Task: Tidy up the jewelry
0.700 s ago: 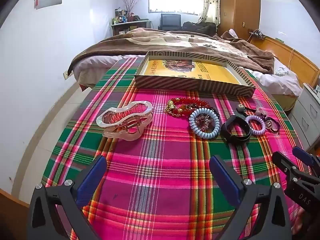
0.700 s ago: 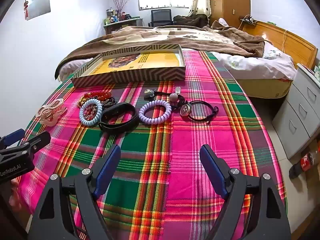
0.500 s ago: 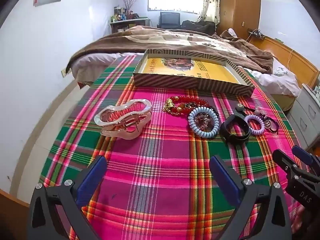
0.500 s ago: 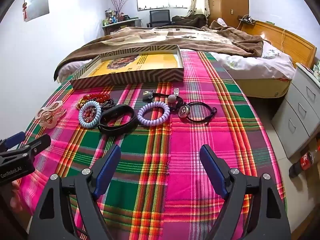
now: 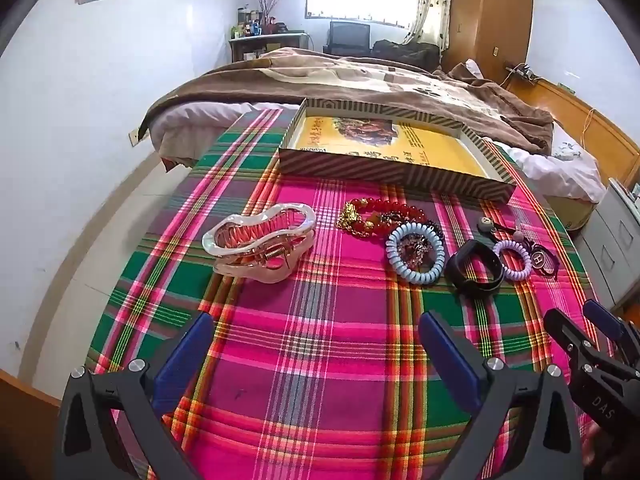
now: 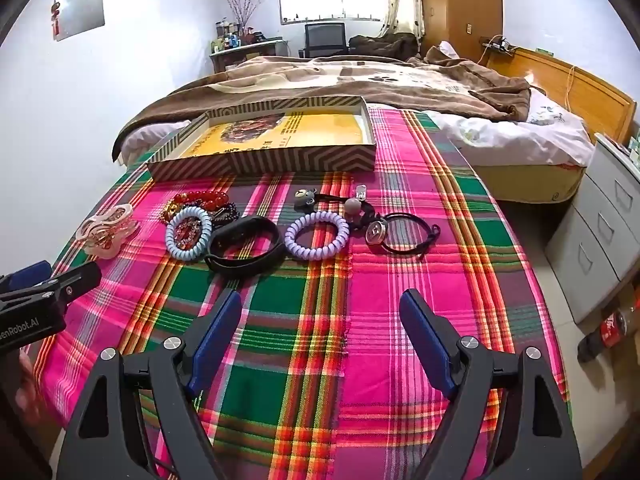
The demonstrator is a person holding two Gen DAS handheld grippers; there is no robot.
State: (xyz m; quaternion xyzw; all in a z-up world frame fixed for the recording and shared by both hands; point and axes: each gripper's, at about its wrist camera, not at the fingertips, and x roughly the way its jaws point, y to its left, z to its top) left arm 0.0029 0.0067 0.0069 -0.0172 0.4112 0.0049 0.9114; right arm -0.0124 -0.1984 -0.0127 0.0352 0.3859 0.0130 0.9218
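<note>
Left gripper (image 5: pixel 316 352) open, right gripper (image 6: pixel 320 328) open, two coil hair ties (image 6: pixel 188 233)

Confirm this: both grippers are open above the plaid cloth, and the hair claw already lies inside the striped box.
Wrong on the claw. In the left wrist view the hair claw lies on the plaid cloth, in front of the striped box. Both grippers, left and right, are open.
</note>
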